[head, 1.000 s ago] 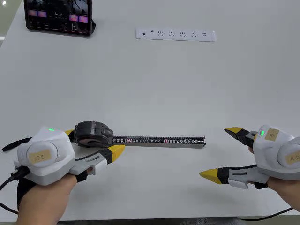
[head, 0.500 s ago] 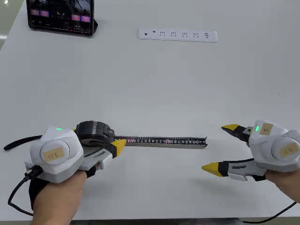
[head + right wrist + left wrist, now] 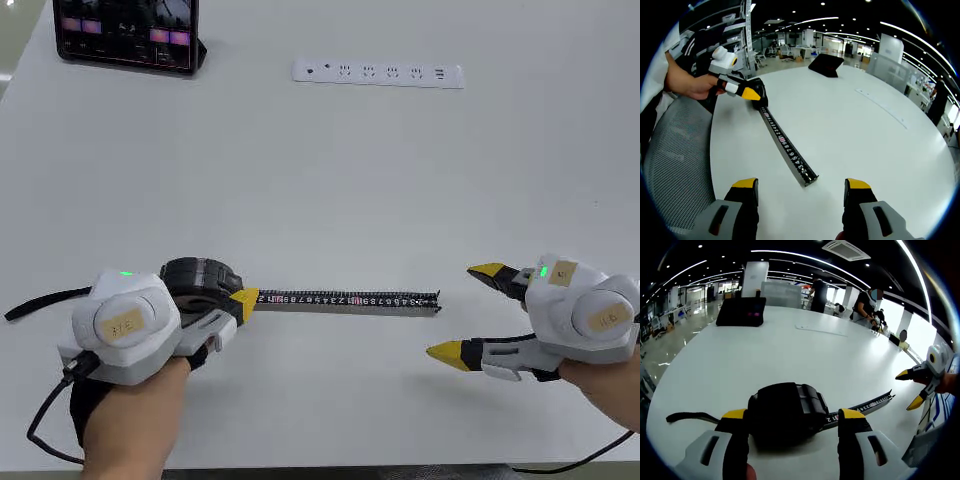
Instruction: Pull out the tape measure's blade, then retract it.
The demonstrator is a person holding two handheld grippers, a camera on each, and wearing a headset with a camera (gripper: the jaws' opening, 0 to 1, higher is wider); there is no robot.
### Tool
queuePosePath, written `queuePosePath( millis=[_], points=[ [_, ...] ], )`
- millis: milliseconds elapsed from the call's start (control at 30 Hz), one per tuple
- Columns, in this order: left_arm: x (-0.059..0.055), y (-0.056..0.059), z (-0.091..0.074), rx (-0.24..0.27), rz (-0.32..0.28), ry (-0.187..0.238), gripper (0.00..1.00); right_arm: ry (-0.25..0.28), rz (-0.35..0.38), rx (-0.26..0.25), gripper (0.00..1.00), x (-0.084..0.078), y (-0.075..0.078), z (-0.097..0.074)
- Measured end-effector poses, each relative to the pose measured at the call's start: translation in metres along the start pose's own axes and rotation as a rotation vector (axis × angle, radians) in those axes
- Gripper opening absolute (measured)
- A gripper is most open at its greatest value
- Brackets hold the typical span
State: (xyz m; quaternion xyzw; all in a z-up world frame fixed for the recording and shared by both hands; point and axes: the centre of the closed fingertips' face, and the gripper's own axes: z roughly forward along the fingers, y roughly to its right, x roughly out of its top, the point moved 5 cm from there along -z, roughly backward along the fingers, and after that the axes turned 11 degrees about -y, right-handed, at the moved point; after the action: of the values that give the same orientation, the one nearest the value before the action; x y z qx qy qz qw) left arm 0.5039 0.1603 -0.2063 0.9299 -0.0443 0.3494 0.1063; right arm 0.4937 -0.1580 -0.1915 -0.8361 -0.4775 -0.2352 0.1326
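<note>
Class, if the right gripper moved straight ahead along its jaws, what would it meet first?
Probably the free end of the tape blade, just ahead of the right gripper; its height above the table is unclear.

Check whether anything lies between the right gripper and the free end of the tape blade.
Nothing visible does. Bare white table is all that separates the open right gripper from the blade and its hooked end.

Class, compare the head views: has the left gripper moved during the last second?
Yes. The left gripper moved right toward the unmoved tape measure case, its jaws closing onto it.
</note>
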Motion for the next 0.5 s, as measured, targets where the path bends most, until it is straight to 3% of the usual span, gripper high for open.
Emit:
queuePosePath(
  millis=[500],
  points=[
    [0.0003,-0.006,0.003,0.018,-0.036,-0.004,0.61,-0.008,-0.027,0.013,0.6,0.0013,-0.0012,0.0031]
  ],
)
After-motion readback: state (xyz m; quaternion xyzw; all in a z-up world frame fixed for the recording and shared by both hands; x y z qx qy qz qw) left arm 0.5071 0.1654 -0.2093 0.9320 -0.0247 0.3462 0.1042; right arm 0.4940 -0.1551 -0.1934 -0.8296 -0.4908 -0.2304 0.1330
